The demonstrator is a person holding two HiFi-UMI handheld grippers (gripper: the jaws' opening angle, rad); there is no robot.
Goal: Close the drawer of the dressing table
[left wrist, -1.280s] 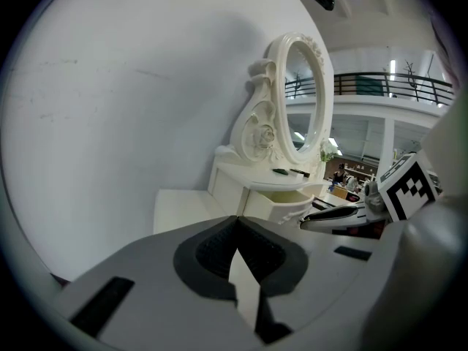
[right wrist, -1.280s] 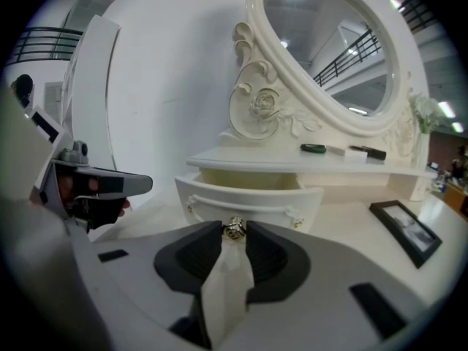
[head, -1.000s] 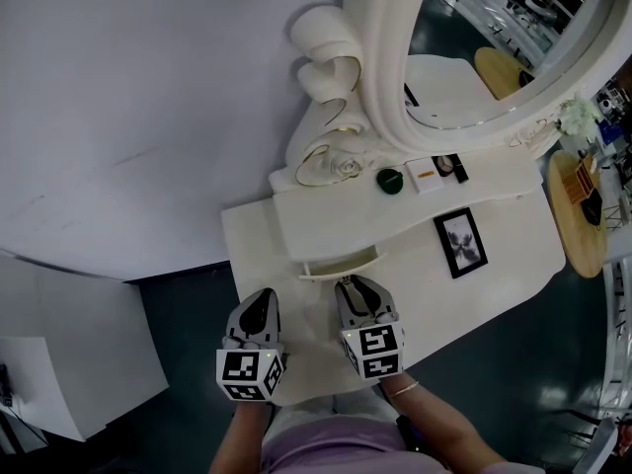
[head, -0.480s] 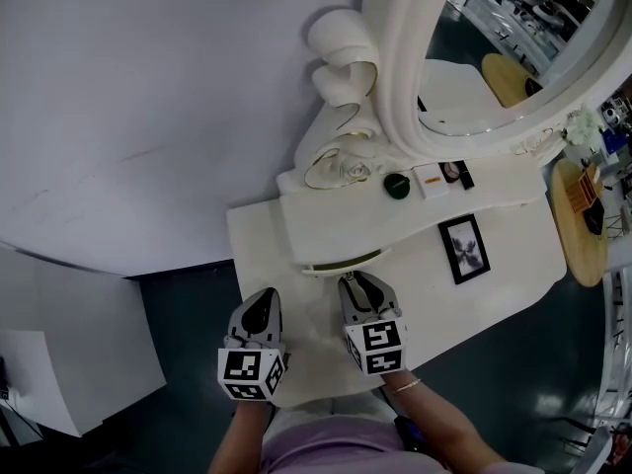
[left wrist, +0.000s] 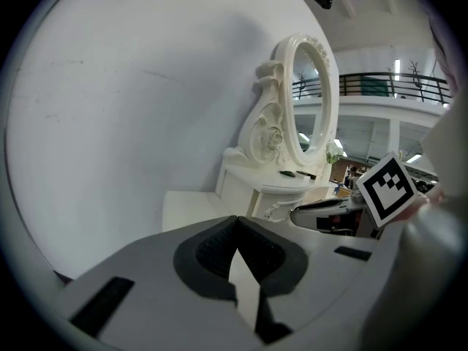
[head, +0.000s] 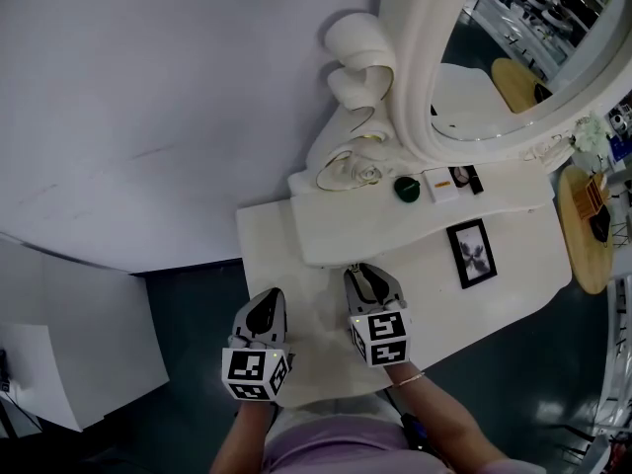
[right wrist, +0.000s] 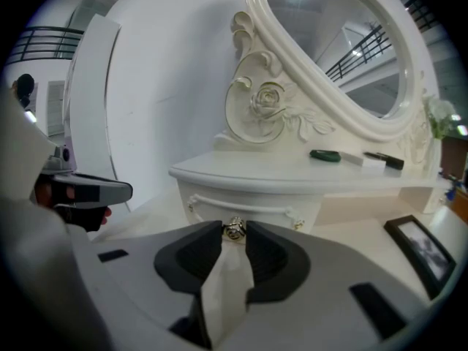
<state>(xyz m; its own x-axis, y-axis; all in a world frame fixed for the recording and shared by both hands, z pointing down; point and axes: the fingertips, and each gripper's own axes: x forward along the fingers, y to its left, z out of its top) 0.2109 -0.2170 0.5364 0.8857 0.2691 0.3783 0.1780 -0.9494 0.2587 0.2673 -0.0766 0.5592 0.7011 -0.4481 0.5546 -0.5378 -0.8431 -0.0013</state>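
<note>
The white dressing table (head: 265, 247) stands against the wall, and its small drawer (right wrist: 256, 202) under the raised shelf sits pushed in, its front flush. My right gripper (head: 361, 271) is at the drawer front, shut on the little metal drawer knob (right wrist: 234, 229), which shows between its fingertips. In the right gripper view the right gripper (right wrist: 234, 232) points straight at the drawer. My left gripper (head: 267, 302) hovers over the tabletop to the left, shut with nothing in it; in its own view the left gripper (left wrist: 235, 222) has its pads meeting at the tip.
An oval mirror (head: 513, 47) in a carved white frame rises behind the shelf. On the shelf lie a green round case (head: 407, 189) and a small box (head: 441, 185). A black picture frame (head: 472, 253) lies on the tabletop at the right. A round wooden table (head: 592, 235) stands further right.
The drawer was pulled out a second ago, half in half a second ago, and is now flush. My right gripper moved toward the table with the knob. The left gripper stayed still.
</note>
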